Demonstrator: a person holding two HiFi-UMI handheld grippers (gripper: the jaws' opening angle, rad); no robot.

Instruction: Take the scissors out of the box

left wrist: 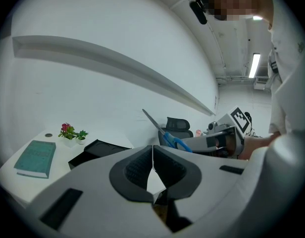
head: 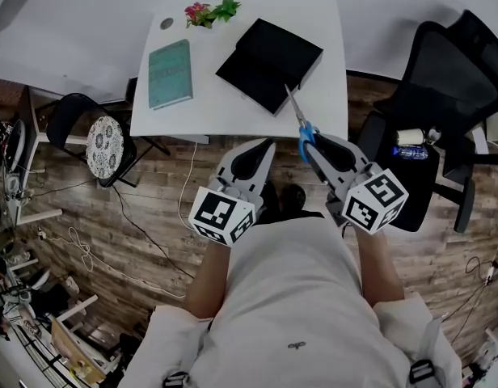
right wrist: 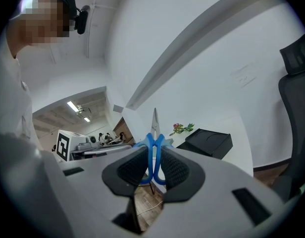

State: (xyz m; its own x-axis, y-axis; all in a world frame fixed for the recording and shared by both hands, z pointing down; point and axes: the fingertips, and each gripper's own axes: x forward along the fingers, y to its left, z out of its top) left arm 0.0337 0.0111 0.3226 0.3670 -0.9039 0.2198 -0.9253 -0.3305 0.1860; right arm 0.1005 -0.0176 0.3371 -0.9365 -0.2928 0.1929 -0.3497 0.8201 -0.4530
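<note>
Nearly finished, by the look of it, with the lift-out step in hand. Ahead, white counter (head: 225,103) with black box (head: 269,63) lying on it. Left gripper (left wrist: 152,155) idle, fingers clenched on nothing. Right gripper (right wrist: 153,155) grasping scissors (right wrist: 153,133) by the blue handles, blades pointing away, held in the air outside the box. Next, probably: carry clear and set down gently, keeping the grip firm.

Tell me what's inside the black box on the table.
Only flat black shows on the black box; nothing visible in it, though anything dark could hide. The scissors are outside, clamped in the right gripper.
</note>
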